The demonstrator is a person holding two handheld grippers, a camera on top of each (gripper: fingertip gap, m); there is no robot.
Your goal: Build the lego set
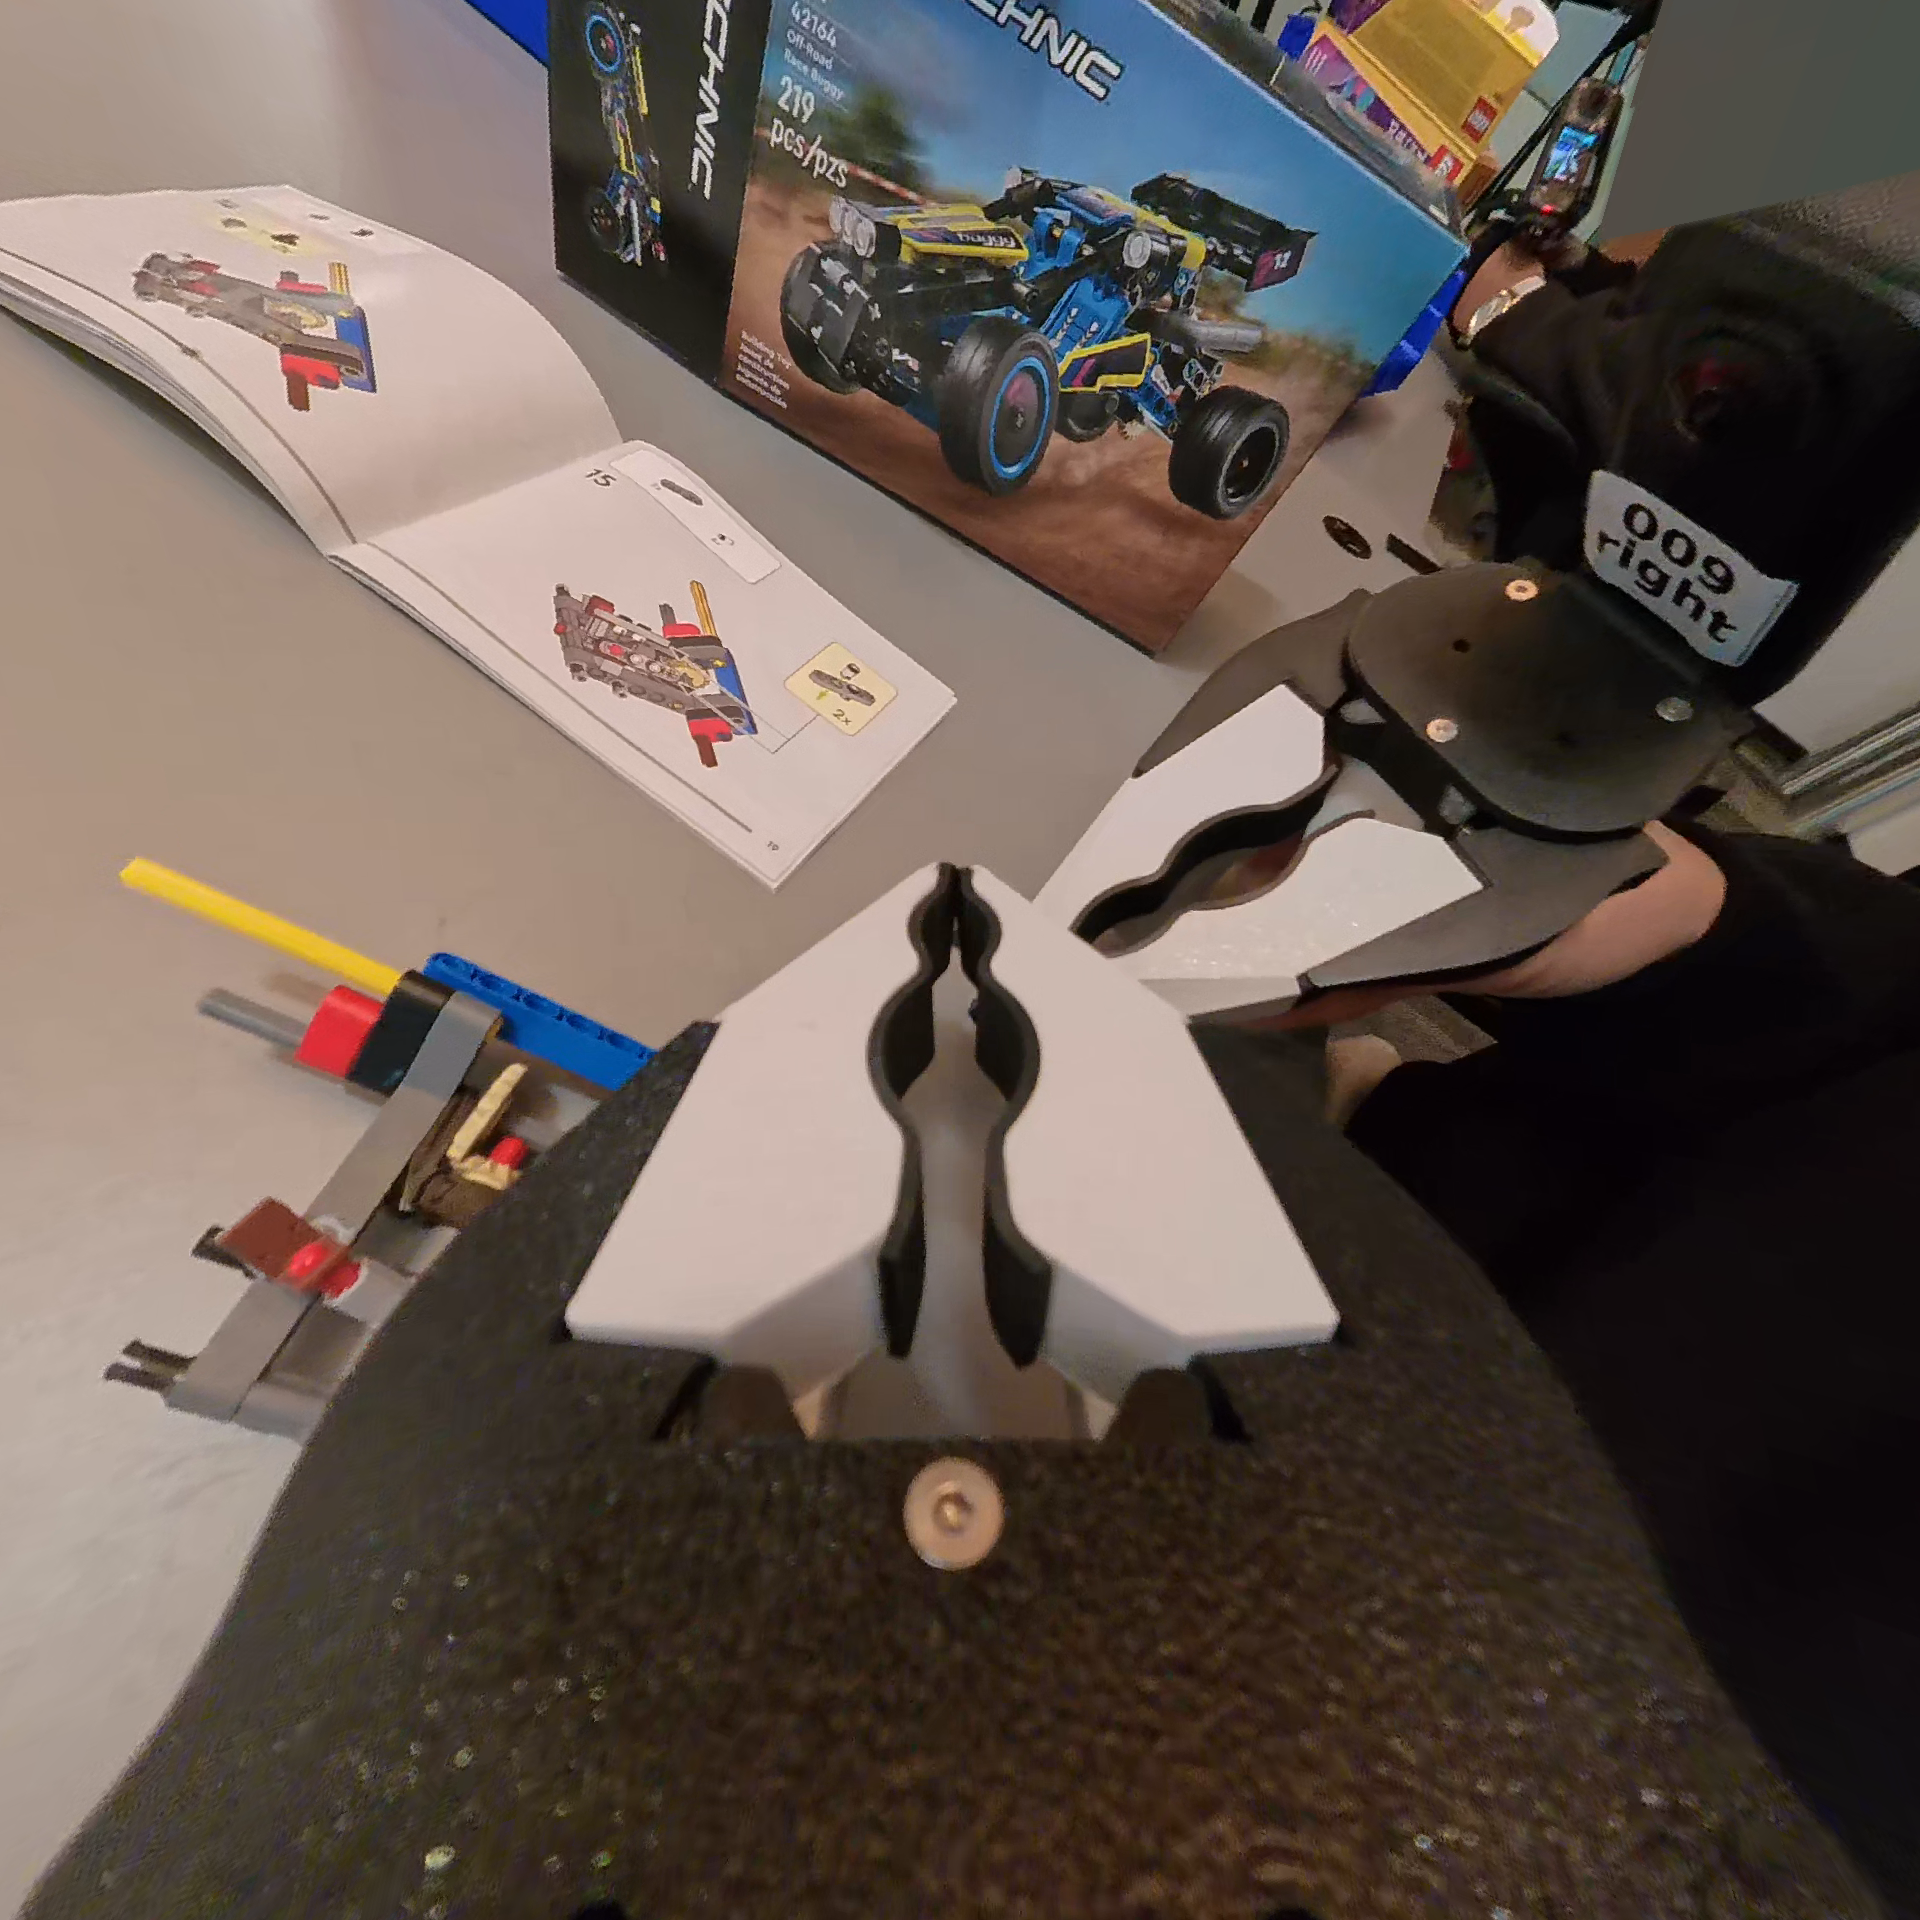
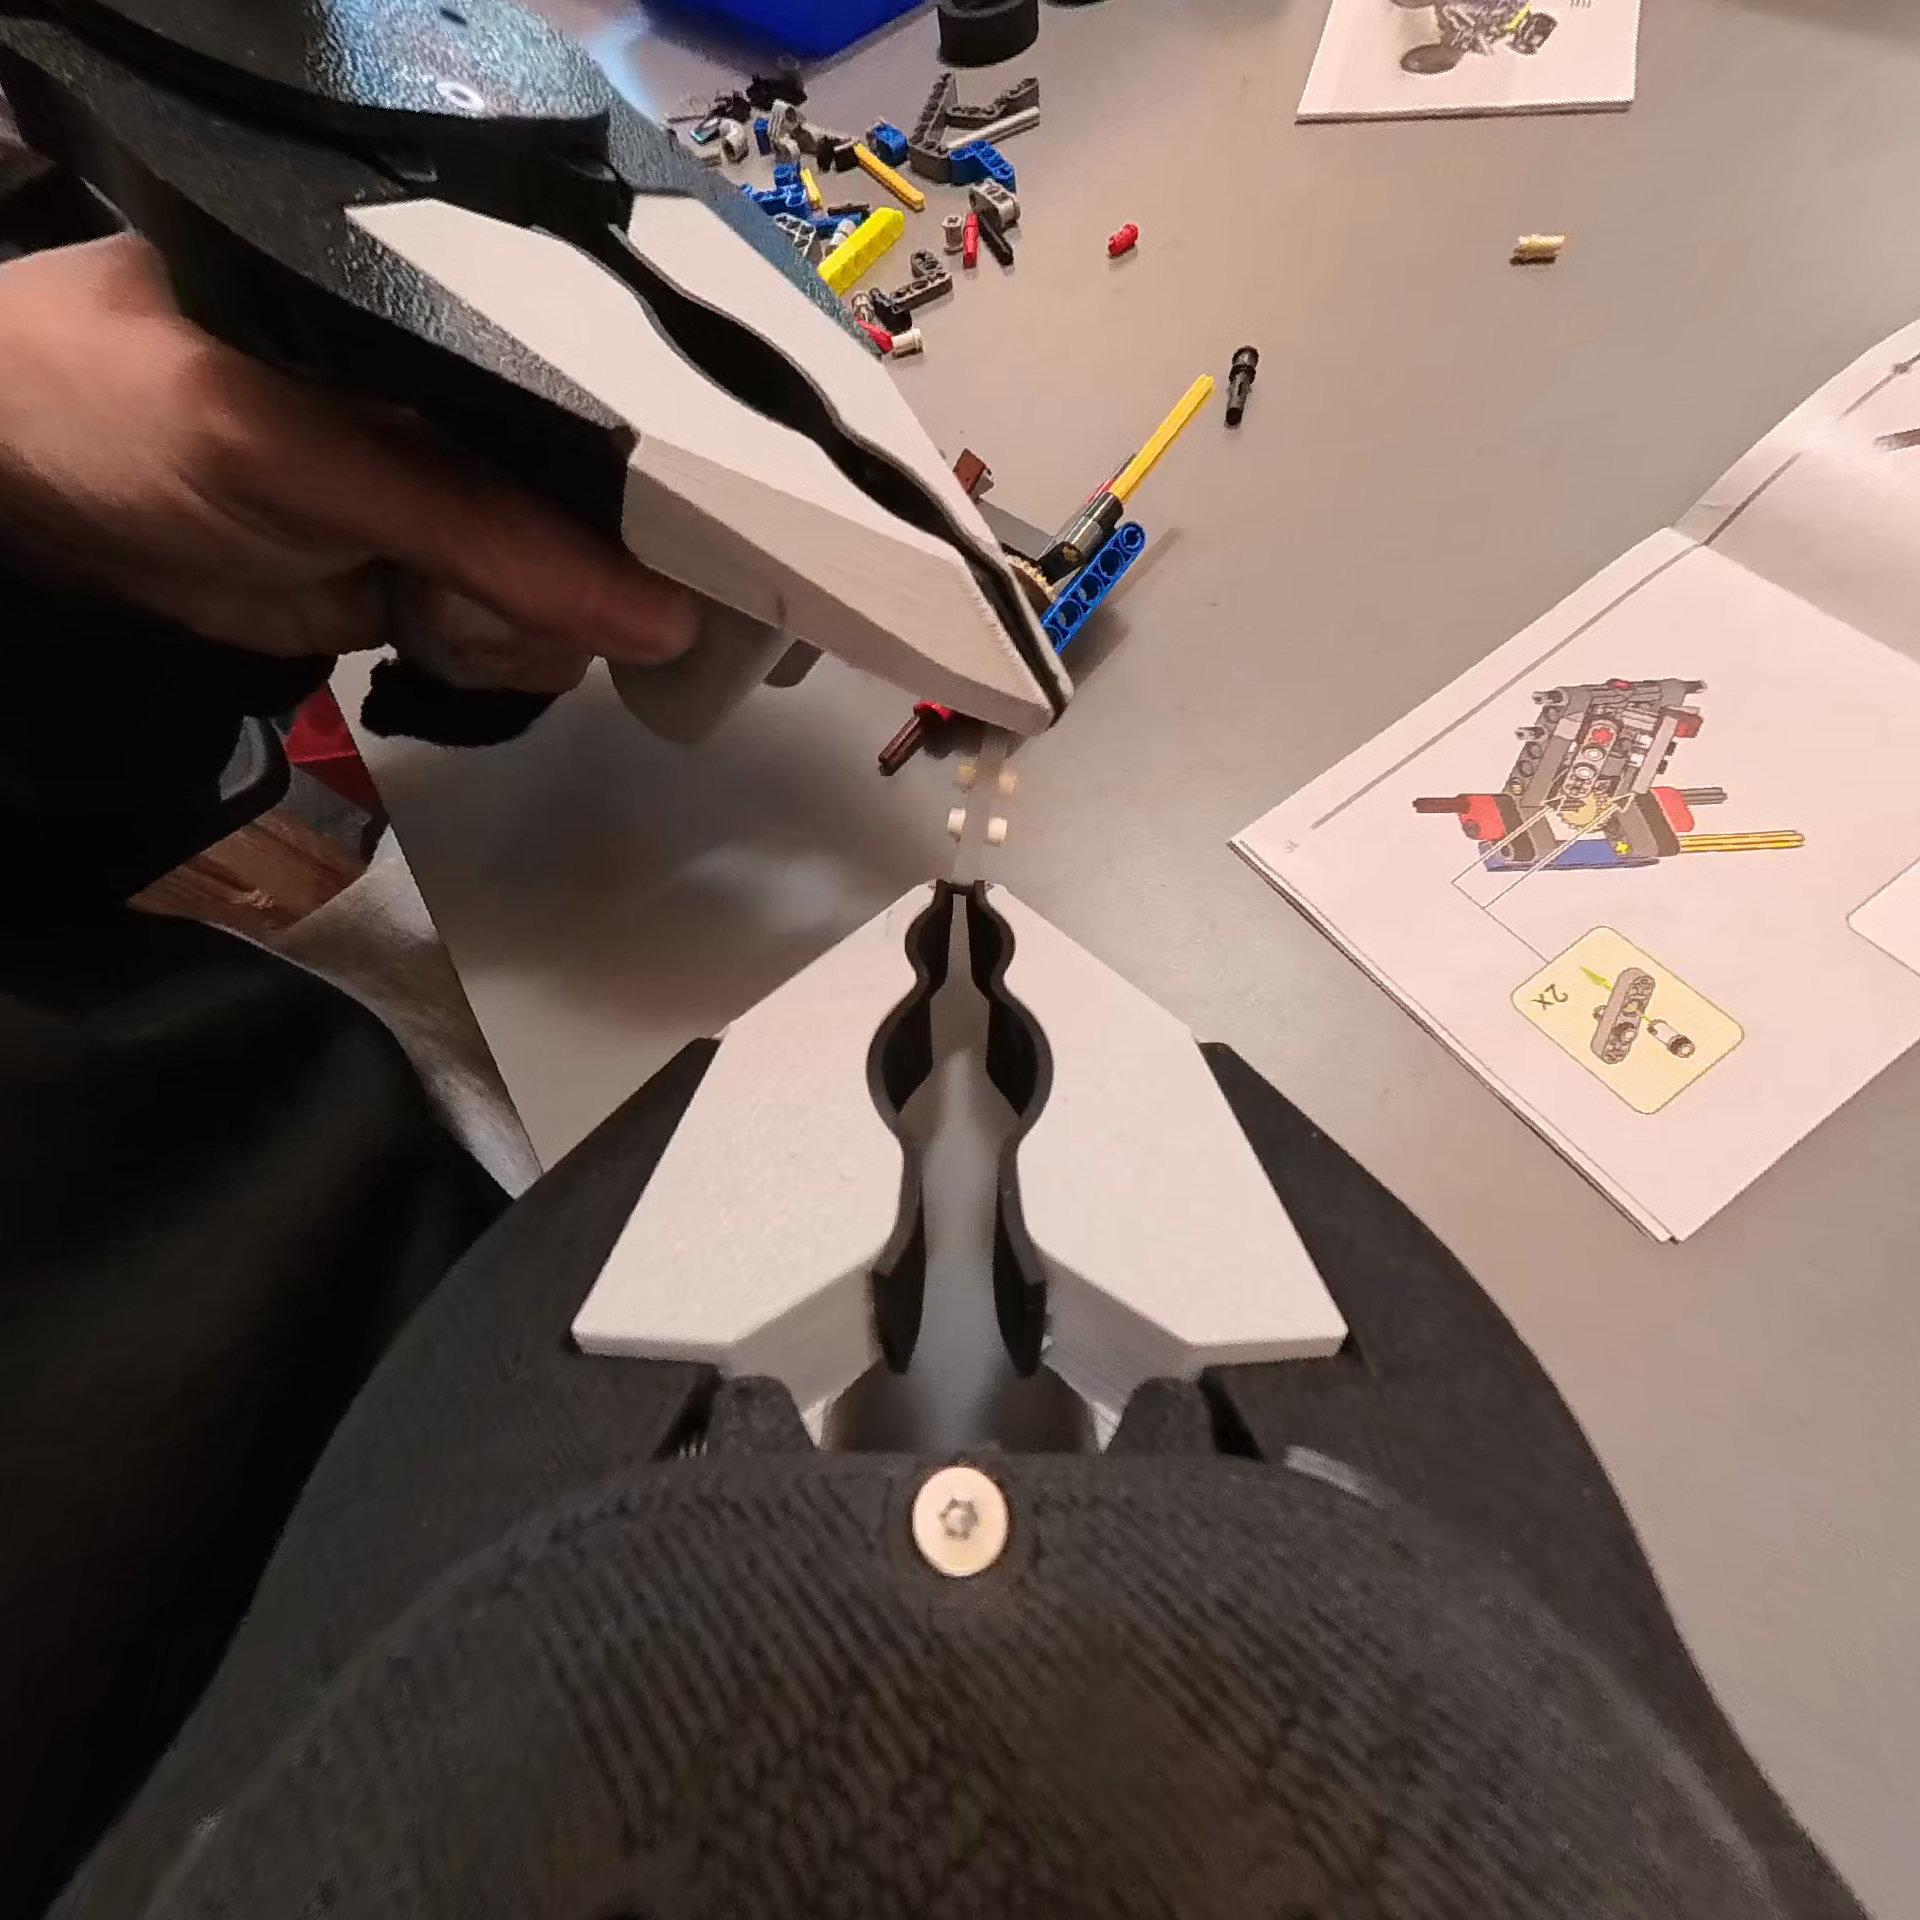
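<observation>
In the right wrist view my right gripper (image 2: 961,888) is shut on the near end of a thin light grey beam (image 2: 982,821) with small pale pins through it. The beam is held above the table. My left gripper (image 2: 1051,715) comes in from the upper left, shut, and its tips meet the beam's far end. In the left wrist view the left gripper (image 1: 956,873) shows closed pads and the beam is hidden. The right gripper (image 1: 1091,925) is close on its right. The partly built model (image 1: 416,1091) with a yellow axle (image 1: 260,920) lies on the table; it also shows behind the left gripper (image 2: 1091,561).
An open instruction booklet (image 1: 665,644) (image 2: 1610,831) lies nearby, with the set's box (image 1: 1039,312) behind it. A pile of loose parts (image 2: 883,208), a black pin (image 2: 1240,384) and a brown-and-red pin (image 2: 914,732) lie on the grey table. The table's edge (image 2: 447,935) is at the left. Left and right tips are no more than a few centimetres apart.
</observation>
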